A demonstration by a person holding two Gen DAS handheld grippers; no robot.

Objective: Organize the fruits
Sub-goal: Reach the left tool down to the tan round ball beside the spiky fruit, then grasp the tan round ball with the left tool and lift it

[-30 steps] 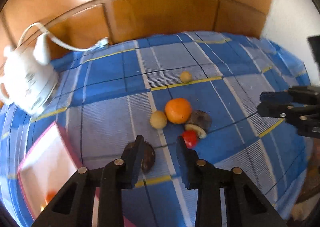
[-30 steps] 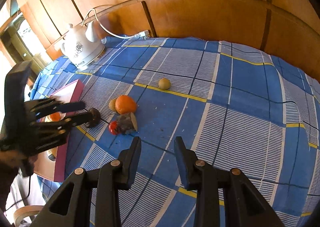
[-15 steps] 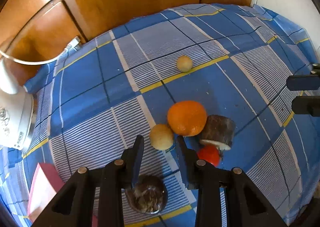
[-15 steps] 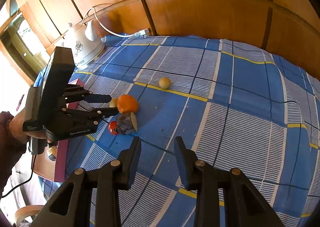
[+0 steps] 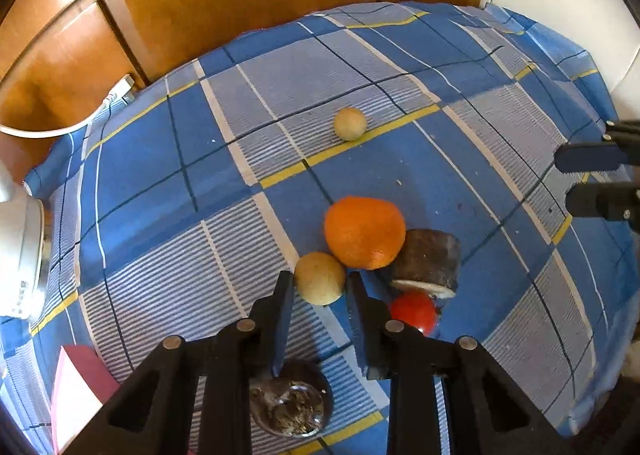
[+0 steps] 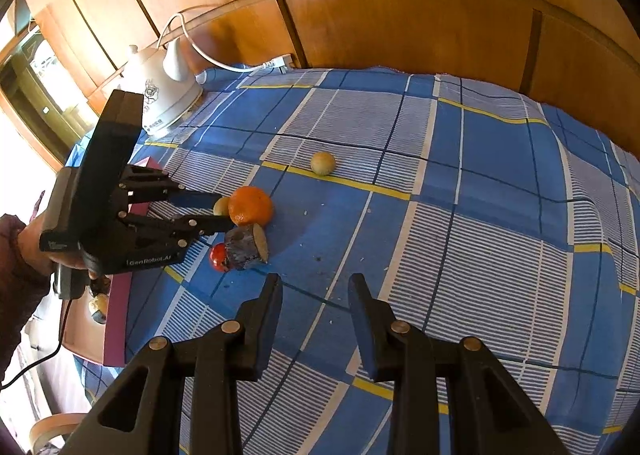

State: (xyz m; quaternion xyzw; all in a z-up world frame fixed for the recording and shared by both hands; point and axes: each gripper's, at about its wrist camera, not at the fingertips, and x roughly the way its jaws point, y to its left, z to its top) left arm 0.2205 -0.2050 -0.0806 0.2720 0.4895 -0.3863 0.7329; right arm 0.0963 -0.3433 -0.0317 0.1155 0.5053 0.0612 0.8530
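Note:
On the blue checked cloth lie an orange (image 5: 364,233), a small yellow fruit (image 5: 320,278) touching it, a brown cut piece (image 5: 426,261), a red tomato (image 5: 414,311) and a second yellow fruit (image 5: 350,123) farther back. A dark round fruit (image 5: 290,403) lies under my left gripper. My left gripper (image 5: 318,287) is open with its fingertips on either side of the near yellow fruit; it also shows in the right wrist view (image 6: 218,213). My right gripper (image 6: 314,287) is open and empty above the cloth, to the right of the fruit cluster (image 6: 250,207).
A pink-rimmed tray (image 6: 116,311) sits at the left edge of the table, with some fruit in it. A white electric kettle (image 6: 164,95) with its cord stands at the back left. Wooden panels run along the back.
My left gripper has moved forward over the dark fruit and down to the near yellow fruit, which now sits between its fingertips. The right gripper has stayed in place.

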